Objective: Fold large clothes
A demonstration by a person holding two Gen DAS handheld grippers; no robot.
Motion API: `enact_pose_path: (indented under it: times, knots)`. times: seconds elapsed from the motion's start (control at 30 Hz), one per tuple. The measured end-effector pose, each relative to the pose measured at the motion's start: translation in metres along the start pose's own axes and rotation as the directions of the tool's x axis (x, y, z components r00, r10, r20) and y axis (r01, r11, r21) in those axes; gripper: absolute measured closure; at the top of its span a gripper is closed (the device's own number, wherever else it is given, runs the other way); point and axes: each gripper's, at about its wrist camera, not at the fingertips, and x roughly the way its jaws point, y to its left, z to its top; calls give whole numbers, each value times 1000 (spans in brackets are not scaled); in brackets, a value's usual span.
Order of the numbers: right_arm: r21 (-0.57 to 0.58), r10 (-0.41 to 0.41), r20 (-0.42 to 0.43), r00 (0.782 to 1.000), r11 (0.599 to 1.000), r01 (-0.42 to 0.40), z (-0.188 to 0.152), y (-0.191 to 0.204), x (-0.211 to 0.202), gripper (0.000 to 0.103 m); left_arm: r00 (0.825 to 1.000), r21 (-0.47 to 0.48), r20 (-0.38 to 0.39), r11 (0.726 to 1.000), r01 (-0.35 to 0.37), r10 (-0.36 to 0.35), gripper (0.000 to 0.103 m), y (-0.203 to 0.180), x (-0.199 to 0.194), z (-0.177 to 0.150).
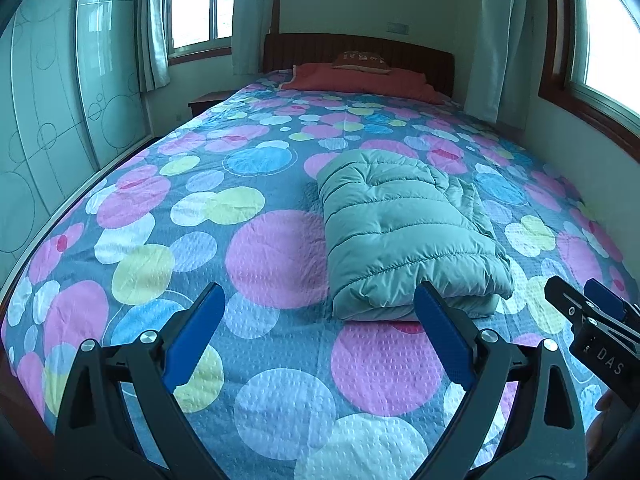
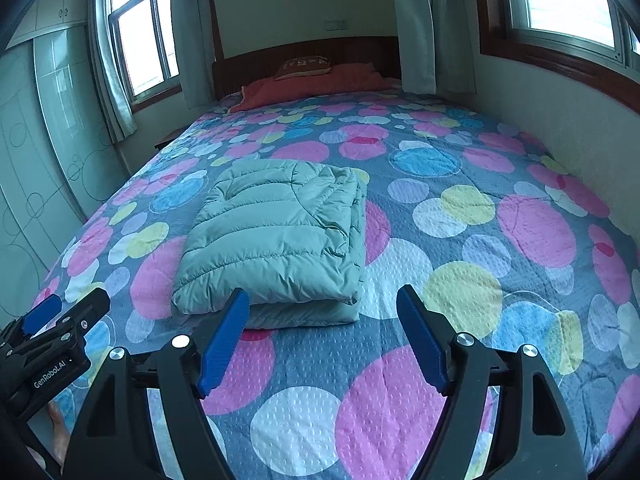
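A pale green puffer jacket (image 1: 404, 232) lies folded into a thick rectangle on the bed; it also shows in the right wrist view (image 2: 276, 240). My left gripper (image 1: 320, 300) is open and empty, held above the bed just short of the jacket's near edge. My right gripper (image 2: 322, 302) is open and empty, also just short of that edge, toward its right corner. The right gripper shows at the right edge of the left wrist view (image 1: 588, 304), and the left gripper at the lower left of the right wrist view (image 2: 66, 308).
The bed has a bedspread (image 1: 280, 360) with coloured circles. A red blanket (image 1: 360, 80) and a brown pillow (image 1: 362, 60) lie by the wooden headboard. A wardrobe (image 1: 60, 100) stands on the left, a wall (image 2: 560, 112) on the right.
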Motion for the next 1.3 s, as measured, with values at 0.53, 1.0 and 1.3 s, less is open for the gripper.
enact_pose_path:
  times: [0.53, 1.0, 1.3]
  knots:
    - [-8, 7, 8, 1000, 1000, -6, -2, 6, -3, 28, 1000, -4, -1, 1000, 4, -4, 8, -3, -4, -1]
    - [-11, 8, 9, 1000, 1000, -8, -3, 8, -3, 28, 1000, -4, -5, 1000, 9, -9, 8, -8, -5, -2]
    - [-18, 10, 5, 1000, 1000, -10, -4, 10, -2, 28, 1000, -7, -5, 1000, 8, -8, 8, -8, -5, -4]
